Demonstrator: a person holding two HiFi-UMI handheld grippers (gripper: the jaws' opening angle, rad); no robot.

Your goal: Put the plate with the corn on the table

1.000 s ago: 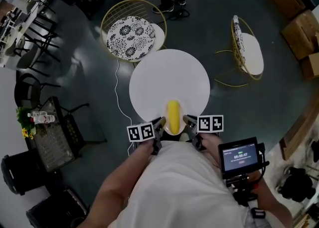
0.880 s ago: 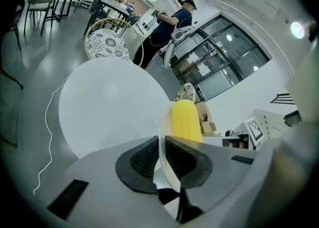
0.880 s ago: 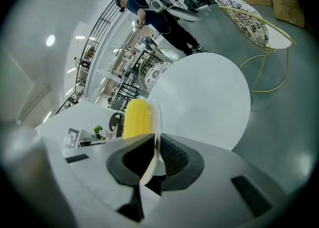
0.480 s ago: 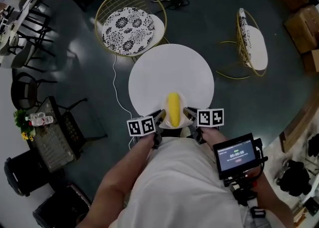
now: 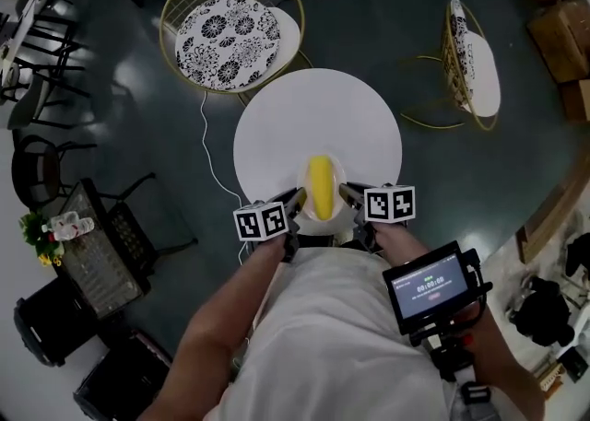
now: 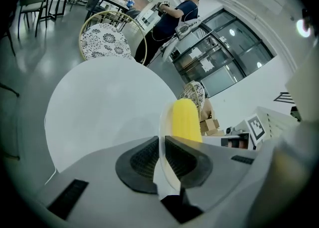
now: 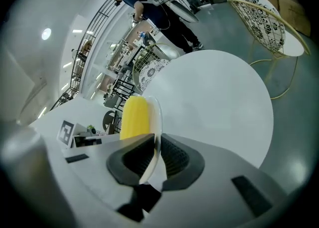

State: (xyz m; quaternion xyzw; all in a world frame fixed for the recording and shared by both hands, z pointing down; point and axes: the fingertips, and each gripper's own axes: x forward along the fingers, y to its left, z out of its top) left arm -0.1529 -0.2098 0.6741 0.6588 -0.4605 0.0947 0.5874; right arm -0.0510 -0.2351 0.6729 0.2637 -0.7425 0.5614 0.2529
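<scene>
- Clamping with the left gripper (image 6: 160,159): pads pressed onto the thin rim of the plate (image 6: 160,122), seen edge-on between them.
- Same with the right gripper (image 7: 155,157): closed on the opposite rim. Gripping from both sides, likely to keep the plate level and stop it tipping.
- Just beyond both sets of jaws, between the two grippers: corn (image 5: 320,187), lying lengthwise along the plate's middle and pointing away. Probably kept centred so as not to roll toward either side.
- Under and ahead of the grippers: table (image 5: 277,124), round, white and bare, with the plate over its near edge. Cannot tell whether touching the top or hanging just above it.
- Judged stage: bringing in or lowering. Release not yet done, with both grips closed.
- Next, probably: setting down flat, then opening both grippers together to avoid dragging the plate sideways.
- Farther out, past the table: chair (image 5: 226,28) with a patterned cushion ahead-left, second chair (image 5: 475,69) ahead-right. Both well apart from the plate.
</scene>
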